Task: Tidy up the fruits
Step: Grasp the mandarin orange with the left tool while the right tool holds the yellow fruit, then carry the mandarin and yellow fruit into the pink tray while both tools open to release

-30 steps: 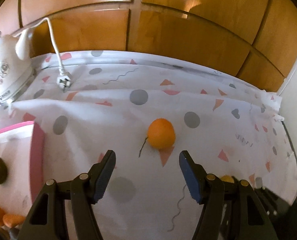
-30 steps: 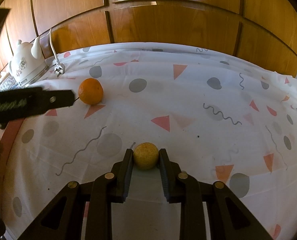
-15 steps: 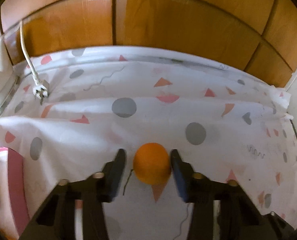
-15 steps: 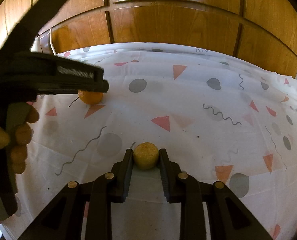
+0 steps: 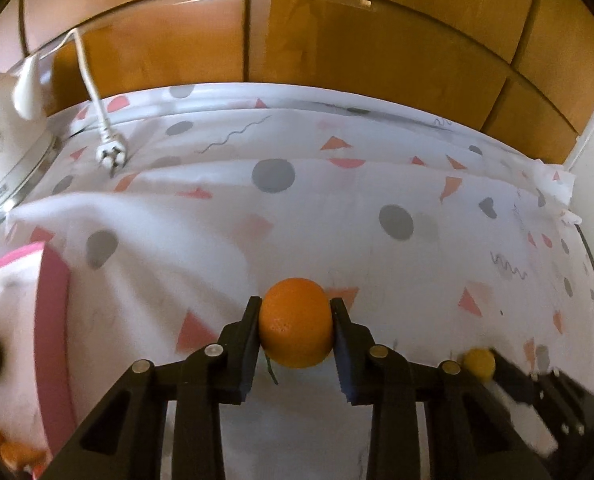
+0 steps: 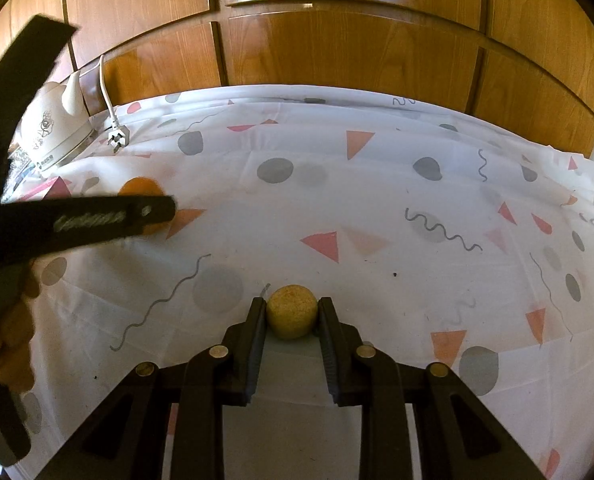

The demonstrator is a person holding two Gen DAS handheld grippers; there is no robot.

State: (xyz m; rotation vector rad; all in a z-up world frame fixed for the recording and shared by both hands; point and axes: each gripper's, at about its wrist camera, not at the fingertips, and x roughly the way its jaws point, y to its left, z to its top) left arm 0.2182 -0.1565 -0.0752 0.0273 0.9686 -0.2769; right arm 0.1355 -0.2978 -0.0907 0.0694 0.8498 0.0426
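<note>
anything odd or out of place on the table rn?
Mostly the tablecloth: it's rucked into a raised fold at the left, near the pink tray. A loose power plug lies unplugged beside the white kettle. No spills or damage visible.

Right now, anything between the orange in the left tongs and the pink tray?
Nothing visible. The left tongs grip the orange; between it and the pink tray at left lies only patterned tablecloth.

White kettle (image 6: pixel 55 132) and loose plug (image 6: pixel 119 136) lie on patterned tablecloth (image 6: pixel 377 208) before wooden panelling (image 6: pixel 337 48).
</note>
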